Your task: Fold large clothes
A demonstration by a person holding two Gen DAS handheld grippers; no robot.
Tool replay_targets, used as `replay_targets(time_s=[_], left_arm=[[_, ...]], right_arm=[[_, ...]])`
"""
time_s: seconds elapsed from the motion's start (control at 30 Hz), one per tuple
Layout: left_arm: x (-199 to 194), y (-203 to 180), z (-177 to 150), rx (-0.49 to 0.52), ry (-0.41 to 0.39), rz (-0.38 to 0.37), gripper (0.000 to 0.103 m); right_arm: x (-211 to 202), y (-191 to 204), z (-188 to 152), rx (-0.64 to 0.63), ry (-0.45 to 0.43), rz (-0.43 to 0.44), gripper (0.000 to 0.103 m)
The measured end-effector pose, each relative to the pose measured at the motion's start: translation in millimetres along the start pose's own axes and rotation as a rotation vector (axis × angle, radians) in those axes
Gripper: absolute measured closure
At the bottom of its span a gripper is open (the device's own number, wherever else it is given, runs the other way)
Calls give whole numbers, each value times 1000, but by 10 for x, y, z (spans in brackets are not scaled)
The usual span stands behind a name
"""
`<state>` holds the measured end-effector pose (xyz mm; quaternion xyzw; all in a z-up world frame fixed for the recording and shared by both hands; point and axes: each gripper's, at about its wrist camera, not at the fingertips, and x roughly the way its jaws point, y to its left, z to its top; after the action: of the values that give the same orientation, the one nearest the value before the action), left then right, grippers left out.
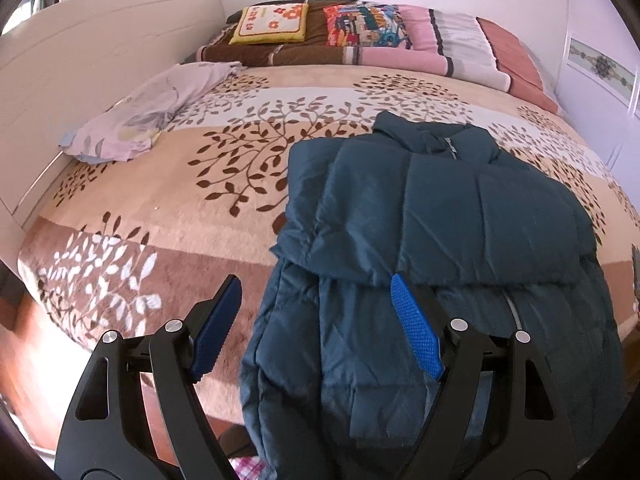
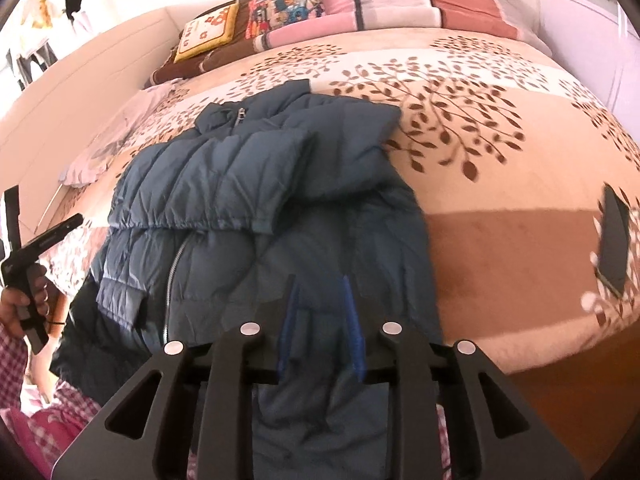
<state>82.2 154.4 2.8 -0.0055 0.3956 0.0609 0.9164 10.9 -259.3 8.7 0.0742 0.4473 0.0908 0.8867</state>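
A dark teal puffer jacket (image 1: 440,208) lies front-up on the bed, both sleeves folded across its chest, its hem hanging over the near bed edge. It also shows in the right wrist view (image 2: 256,184). My left gripper (image 1: 316,292) is open and empty, hovering over the jacket's lower left edge. My right gripper (image 2: 322,292) hangs over the jacket's lower right part with its blue pads a narrow gap apart and jacket fabric between them; motion blur hides whether they pinch it. The left gripper's handle and the hand holding it (image 2: 28,276) show at the left of the right wrist view.
The bed carries a beige leaf-patterned blanket (image 1: 224,184). A crumpled lilac garment (image 1: 144,116) lies at its left by the white bed frame (image 1: 80,60). Pillows and a folded quilt (image 1: 360,36) line the far end. A dark phone-like slab (image 2: 612,244) lies at right.
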Motion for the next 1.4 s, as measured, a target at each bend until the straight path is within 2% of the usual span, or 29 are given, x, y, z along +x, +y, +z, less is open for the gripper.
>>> replay_targets(time_s=[0.33, 0.63, 0.83, 1.07, 1.23, 1.33, 1.4], left_arm=[[-380, 35, -218, 24, -2, -28, 26], [-785, 433, -576, -39, 71, -129, 26], [-967, 601, -972, -51, 176, -220, 25], [-872, 619, -1496, -76, 324, -276, 25], [-739, 574, -1645, -138, 358, -336, 25], [-684, 539, -1667, -141, 363, -349, 25], [-657, 525, -1667, -141, 363, -359, 26]], right_arm=[[-519, -438, -357, 57, -35, -10, 70], [-897, -619, -663, 15, -8, 23, 61], [-856, -615, -834, 1, 58, 80, 51], [-670, -565, -1025, 7, 139, 127, 50], [-561, -577, -1115, 24, 182, 143, 49], [-538, -608, -1157, 36, 198, 133, 40], [-542, -634, -1193, 47, 204, 137, 39]])
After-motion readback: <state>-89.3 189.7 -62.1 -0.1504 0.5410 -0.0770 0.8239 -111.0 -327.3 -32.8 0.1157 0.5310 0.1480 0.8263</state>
